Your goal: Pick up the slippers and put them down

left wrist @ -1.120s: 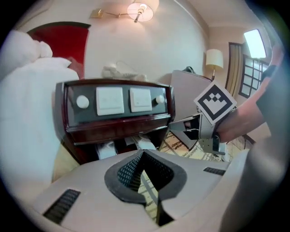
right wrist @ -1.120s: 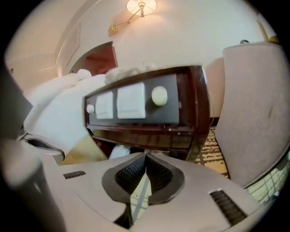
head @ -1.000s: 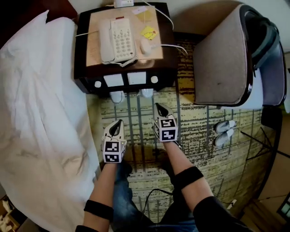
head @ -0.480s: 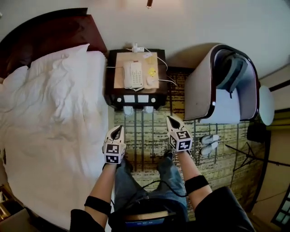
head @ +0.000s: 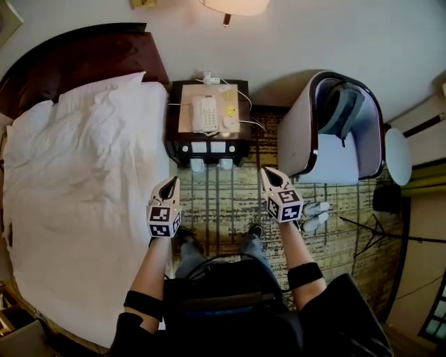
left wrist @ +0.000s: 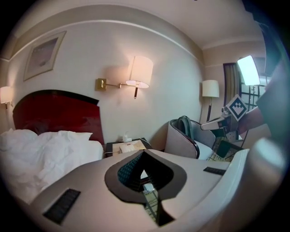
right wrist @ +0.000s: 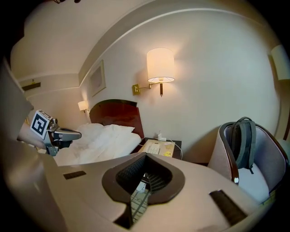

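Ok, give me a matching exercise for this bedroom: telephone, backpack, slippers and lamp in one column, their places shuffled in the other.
Things:
1. telephone
2. backpack
3. slippers
4. lamp

Places:
A. on the carpet
B. on the wall
C. on the nightstand
D. in the armchair

Pairs: 1-C, 2-D, 3-A, 4-B

white slippers (head: 212,164) | white bed (head: 77,195) | striped yellow-green carpet (head: 230,209)
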`<state>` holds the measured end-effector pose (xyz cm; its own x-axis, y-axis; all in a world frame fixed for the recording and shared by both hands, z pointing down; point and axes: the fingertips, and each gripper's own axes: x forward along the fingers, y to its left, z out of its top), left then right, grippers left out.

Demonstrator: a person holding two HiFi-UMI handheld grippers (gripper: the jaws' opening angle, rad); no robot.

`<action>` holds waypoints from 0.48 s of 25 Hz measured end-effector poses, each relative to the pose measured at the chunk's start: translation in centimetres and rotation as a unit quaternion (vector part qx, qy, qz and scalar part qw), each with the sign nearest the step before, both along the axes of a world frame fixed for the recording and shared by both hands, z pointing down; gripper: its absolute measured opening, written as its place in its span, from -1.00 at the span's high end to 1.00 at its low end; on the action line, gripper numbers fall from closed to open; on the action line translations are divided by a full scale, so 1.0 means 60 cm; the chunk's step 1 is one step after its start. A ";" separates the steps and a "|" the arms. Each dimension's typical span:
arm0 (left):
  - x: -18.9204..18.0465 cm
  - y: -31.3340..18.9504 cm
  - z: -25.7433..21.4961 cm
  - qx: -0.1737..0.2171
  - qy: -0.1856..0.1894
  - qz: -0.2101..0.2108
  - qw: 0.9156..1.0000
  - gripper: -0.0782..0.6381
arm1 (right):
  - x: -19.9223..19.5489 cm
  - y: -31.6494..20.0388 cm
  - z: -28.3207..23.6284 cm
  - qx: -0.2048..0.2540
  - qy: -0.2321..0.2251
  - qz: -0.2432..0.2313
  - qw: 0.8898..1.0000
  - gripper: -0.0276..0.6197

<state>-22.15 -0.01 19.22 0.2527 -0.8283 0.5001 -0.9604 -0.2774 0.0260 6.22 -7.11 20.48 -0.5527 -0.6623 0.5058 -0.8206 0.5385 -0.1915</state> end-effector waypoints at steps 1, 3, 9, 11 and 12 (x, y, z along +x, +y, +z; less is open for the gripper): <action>0.000 0.001 -0.006 0.003 0.002 0.002 1.000 0.78 | 0.004 0.005 -0.005 0.000 0.001 0.002 1.000 0.91; -0.002 -0.005 -0.013 0.009 0.007 0.004 1.000 0.78 | 0.010 0.007 -0.013 0.000 -0.001 0.008 1.000 0.91; 0.002 0.014 -0.019 0.007 0.014 0.005 1.000 0.78 | 0.034 0.035 -0.031 0.004 0.000 0.023 1.000 0.91; 0.001 0.009 -0.026 0.011 0.013 0.007 1.000 0.78 | 0.035 0.033 -0.042 0.014 0.003 0.021 1.000 0.91; -0.001 0.006 -0.030 0.013 0.013 0.007 1.000 0.78 | 0.034 0.031 -0.047 0.019 0.005 0.020 1.000 0.91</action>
